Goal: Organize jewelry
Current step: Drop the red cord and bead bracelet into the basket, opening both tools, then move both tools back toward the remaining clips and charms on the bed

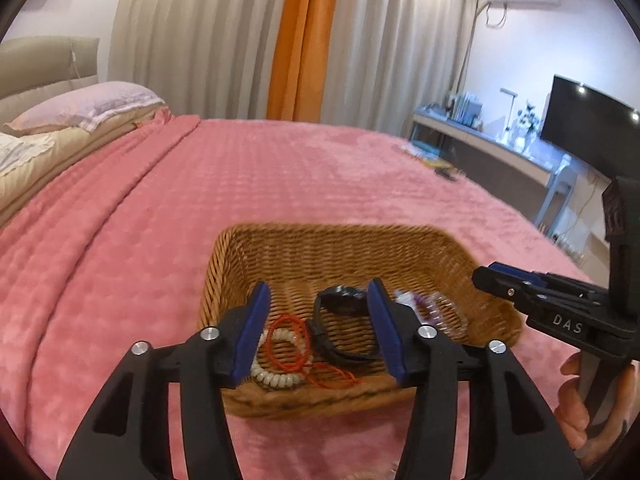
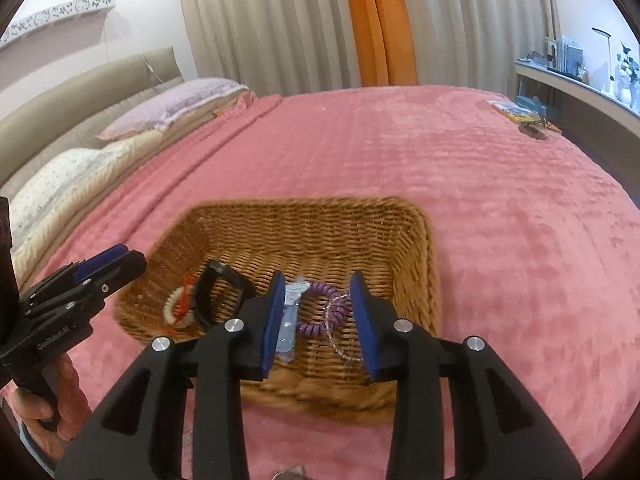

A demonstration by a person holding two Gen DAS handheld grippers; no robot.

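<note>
**Two open grippers poised over a basket of jewelry**

A tan woven wicker basket (image 1: 360,256) sits on a bed covered by a pink quilted blanket (image 1: 160,220). The left gripper (image 1: 320,324) hangs above the basket's near-left part, its blue-padded jaws wide apart and empty. Between them lie a white beaded bracelet (image 1: 276,376), tangled with a thin red cord loop (image 1: 292,340), and at about two o'clock from these, a black wristwatch (image 1: 342,304). The right gripper (image 2: 318,320) hovers over the near-right part, jaws likewise spread and holding nothing, framing a purple spiral coil band (image 2: 324,312), a thin pale bead chain (image 2: 340,344) and what seems to be a small clear plastic packet (image 2: 290,320); blur makes that one uncertain.

The jewelry appears gathered already, so the step in hand is probably tidying or lifting out one piece. It would go best by lowering one gripper straight down on a single item, keeping the cord from dragging the bracelet along.

Only the left view shows the wall-mounted television (image 1: 592,128) at two o'clock; only the right view shows the coil band and chain clearly.
</note>
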